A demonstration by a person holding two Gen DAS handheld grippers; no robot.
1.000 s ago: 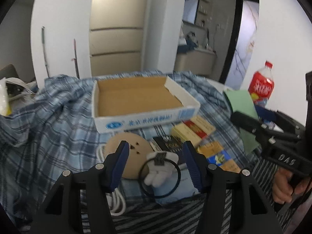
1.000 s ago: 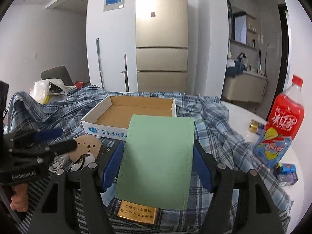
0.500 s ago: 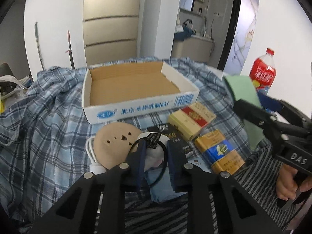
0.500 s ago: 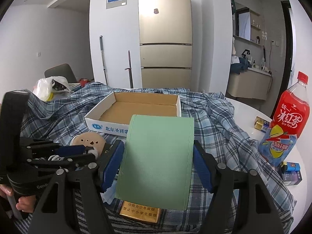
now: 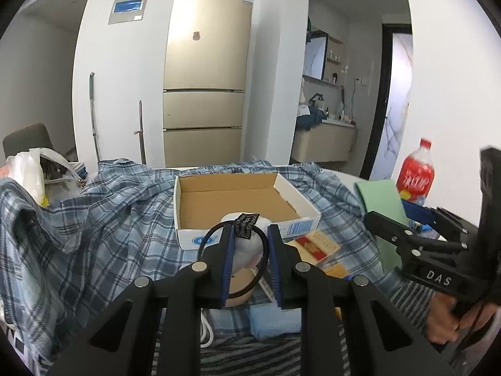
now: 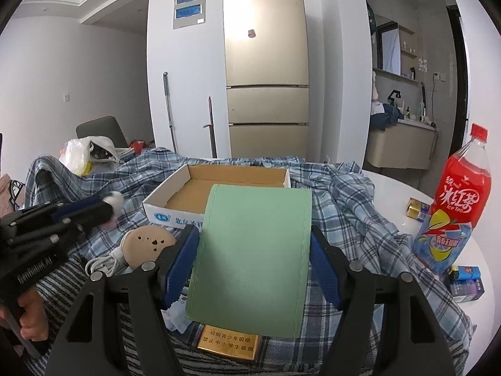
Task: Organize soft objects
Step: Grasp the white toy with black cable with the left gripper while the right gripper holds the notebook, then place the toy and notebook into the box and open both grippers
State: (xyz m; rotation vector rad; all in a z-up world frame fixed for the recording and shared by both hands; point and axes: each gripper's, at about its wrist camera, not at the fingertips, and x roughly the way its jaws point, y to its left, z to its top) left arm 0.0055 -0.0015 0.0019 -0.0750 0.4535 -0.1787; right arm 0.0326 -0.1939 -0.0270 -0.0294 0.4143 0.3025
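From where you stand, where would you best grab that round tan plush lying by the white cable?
Probably across the tan plush's thin rim, coming in low from the near side: it lies flat, its face too wide for the jaws, and the white cable crowds its left edge.

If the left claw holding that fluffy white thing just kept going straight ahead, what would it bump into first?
Most likely the near wall of the cardboard box, which sits directly beyond the left gripper and its white plush hair tie. Depth is hard to judge here, so it might clear the rim and land inside.
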